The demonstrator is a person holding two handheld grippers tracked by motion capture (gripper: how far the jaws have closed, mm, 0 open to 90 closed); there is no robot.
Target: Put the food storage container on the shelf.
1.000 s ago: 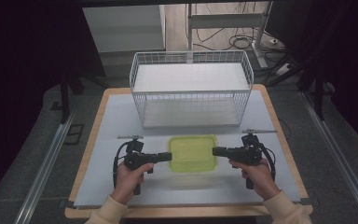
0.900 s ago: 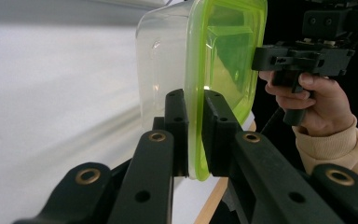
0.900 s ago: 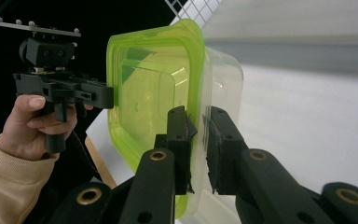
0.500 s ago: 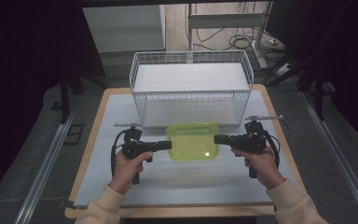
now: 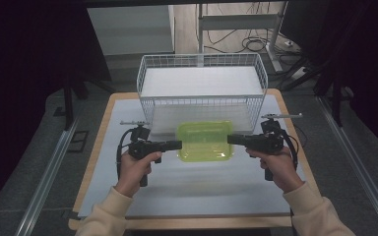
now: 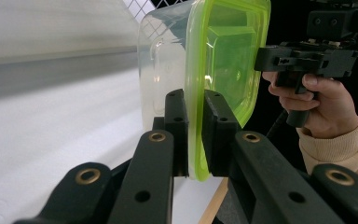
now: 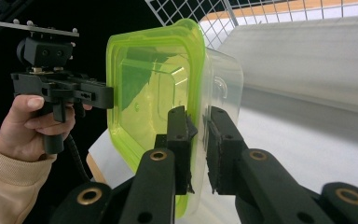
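Note:
A clear plastic container with a yellow-green lid [image 5: 204, 140] hangs level above the table, just in front of the wire basket. My left gripper [image 5: 178, 144] is shut on its left rim and my right gripper [image 5: 230, 139] on its right rim. In the left gripper view the jaws [image 6: 195, 100] pinch the green lid edge [image 6: 228, 51], with the other hand's gripper [image 6: 307, 56] at the far side. The right gripper view has its jaws [image 7: 196, 116] clamped on the rim of the container [image 7: 154, 79]; the left gripper [image 7: 60, 91] holds the opposite edge.
A white wire basket [image 5: 202, 101] stands at the back of the table, open at the top, with a pale floor. A light mat [image 5: 197, 189] covers the wooden tabletop in front of it. Metal rails run along both sides of the table.
Both hands have lifted the container off the mat and carried it up the picture toward the basket's front wall. The grips on its two rims are unchanged.

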